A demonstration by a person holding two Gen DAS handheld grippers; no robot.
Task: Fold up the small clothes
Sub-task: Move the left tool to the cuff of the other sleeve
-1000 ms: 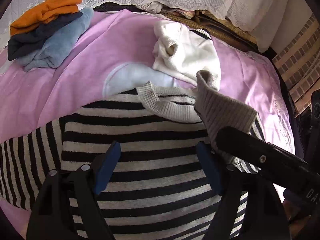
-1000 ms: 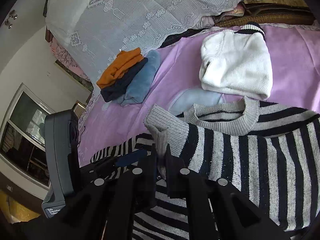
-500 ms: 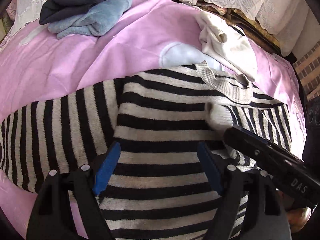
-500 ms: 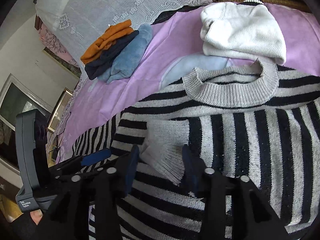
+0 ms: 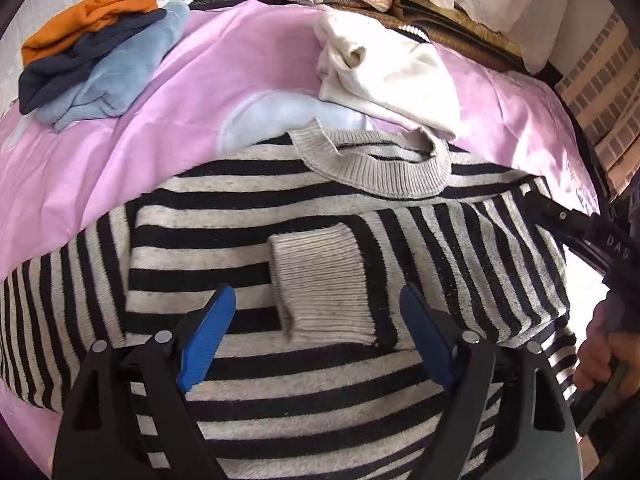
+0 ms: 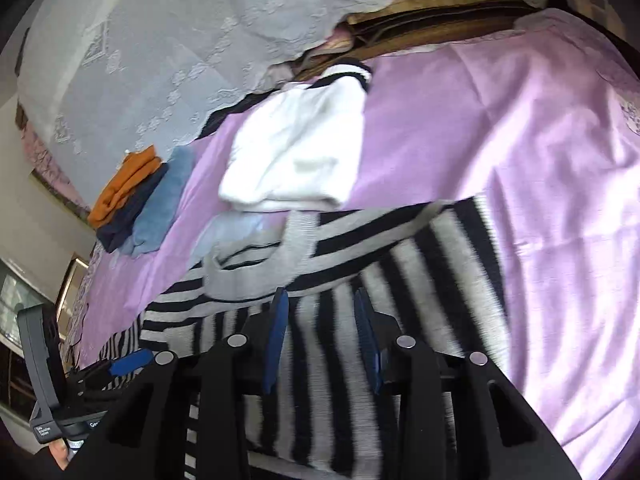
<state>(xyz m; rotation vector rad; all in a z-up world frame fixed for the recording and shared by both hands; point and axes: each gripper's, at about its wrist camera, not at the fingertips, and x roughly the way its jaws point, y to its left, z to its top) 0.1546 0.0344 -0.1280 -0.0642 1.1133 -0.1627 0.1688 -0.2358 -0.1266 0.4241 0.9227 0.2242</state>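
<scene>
A black-and-grey striped sweater lies chest up on the pink sheet. One sleeve is folded across the chest, its grey ribbed cuff lying flat. My left gripper hovers over that cuff, its jaws wide and still opening, with nothing gripped. In the right wrist view, my right gripper hangs above the striped sweater near the grey collar. Its jaws are closing, and the blue pads stand apart with no cloth pinched. The picture is blurred by motion.
A crumpled white sweater lies just beyond the collar. A stack of folded orange, navy and blue clothes sits at the far left. A lace cover runs along the back. A hand holds the right gripper at the bed's right edge.
My right gripper let go of the sleeve cuff, which now lies flat on the chest, and swung away toward the sweater's right side. The left gripper's jaws widened slightly.
</scene>
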